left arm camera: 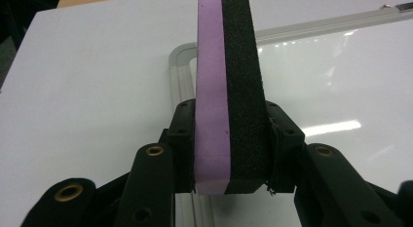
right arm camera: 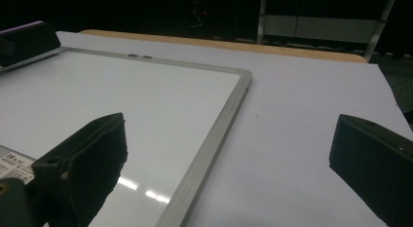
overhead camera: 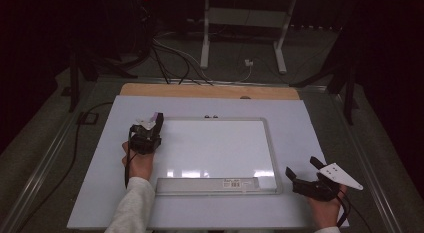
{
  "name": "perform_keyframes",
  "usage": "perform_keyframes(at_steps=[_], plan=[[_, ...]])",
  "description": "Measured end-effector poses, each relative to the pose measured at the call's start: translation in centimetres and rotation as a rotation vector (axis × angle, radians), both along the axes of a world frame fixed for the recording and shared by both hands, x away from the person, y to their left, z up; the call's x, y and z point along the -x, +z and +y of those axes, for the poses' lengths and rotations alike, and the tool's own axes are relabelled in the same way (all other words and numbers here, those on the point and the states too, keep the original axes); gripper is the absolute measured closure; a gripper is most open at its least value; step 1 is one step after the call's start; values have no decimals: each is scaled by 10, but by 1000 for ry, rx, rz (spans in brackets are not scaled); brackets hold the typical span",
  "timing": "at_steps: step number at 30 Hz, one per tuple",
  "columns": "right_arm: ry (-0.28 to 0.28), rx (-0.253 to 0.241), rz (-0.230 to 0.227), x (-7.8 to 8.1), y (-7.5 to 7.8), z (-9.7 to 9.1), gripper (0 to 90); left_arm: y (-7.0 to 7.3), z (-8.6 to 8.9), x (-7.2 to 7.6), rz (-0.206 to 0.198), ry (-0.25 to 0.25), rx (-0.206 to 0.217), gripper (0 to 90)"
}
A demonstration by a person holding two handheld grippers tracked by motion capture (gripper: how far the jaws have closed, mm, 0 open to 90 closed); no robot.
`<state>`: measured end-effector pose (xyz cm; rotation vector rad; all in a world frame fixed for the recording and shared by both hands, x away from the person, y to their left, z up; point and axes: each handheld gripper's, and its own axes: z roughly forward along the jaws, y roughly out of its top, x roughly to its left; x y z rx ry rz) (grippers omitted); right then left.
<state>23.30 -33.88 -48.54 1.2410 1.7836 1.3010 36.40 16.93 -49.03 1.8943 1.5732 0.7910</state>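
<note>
The left gripper [overhead camera: 156, 119] had the purple-and-black eraser [left arm camera: 229, 95] clamped tight, right at the whiteboard's [overhead camera: 215, 148] top-left corner. Right gripper [overhead camera: 306, 169] sat wide open, empty, beside the board's lower right corner. I figured keeping the felt flat and wiping in overlapping passes was the way.

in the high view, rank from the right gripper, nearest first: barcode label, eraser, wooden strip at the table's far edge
From the right gripper:
1. Barcode label, just to its left on the whiteboard's near rail.
2. Eraser, across the board in the left gripper.
3. Wooden strip, far edge.
</note>
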Motion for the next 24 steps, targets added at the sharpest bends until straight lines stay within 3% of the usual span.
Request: perform_keyframes(at_steps=[10, 24], plan=[[-4, -4, -1, 0, 0, -1, 9, -7, 4, -2, 33, 33, 8, 642], [-3, -5, -3, 0, 1, -1, 9, -8, -5, -8, 36, 75, 12, 641]])
